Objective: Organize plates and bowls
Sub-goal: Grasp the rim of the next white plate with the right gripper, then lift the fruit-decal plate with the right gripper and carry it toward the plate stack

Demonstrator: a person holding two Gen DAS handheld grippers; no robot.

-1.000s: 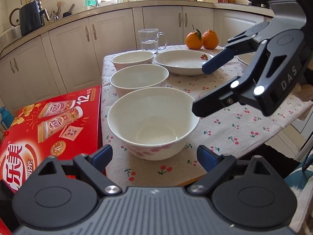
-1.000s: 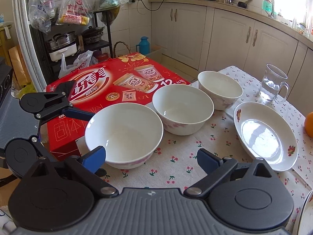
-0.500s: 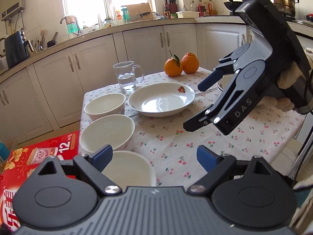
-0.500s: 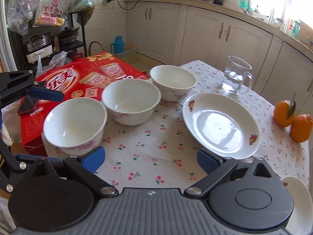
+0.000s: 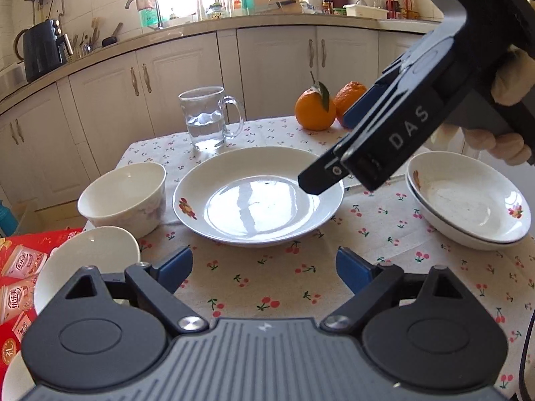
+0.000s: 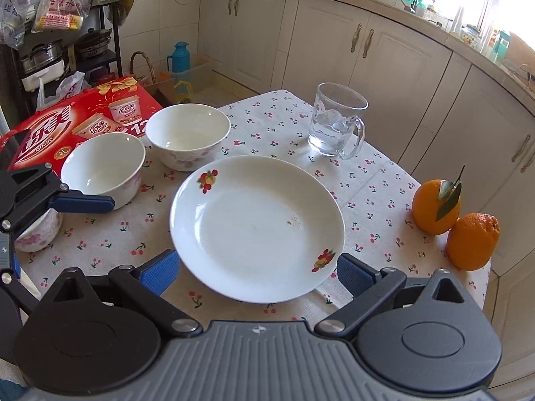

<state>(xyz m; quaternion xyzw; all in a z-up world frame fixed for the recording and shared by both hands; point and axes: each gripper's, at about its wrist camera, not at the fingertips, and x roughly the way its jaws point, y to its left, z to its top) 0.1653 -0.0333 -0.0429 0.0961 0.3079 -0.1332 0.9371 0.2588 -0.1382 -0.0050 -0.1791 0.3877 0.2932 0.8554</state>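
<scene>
Sitting mid-bench, the wide plate (image 6: 257, 227) lies between the released fingers of the right claw (image 6: 257, 270). The left claw (image 5: 264, 267) hovers open before it. Three bowls (image 6: 189, 135) line the edge by a red box (image 6: 67, 117) marked "12". Behind stand a water mug (image 5: 204, 120) and two oranges (image 5: 314, 110); stacked plates (image 5: 468, 200) sit right. "DAS" marks the right claw.

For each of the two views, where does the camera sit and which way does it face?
Left wrist: on the left gripper, facing the window counter; the right gripper and a gloved hand show.
Right wrist: on the right gripper, facing the red carton; the left gripper's blue fingertip shows.
Shared: the white fruit-patterned plate, both jaws open.
</scene>
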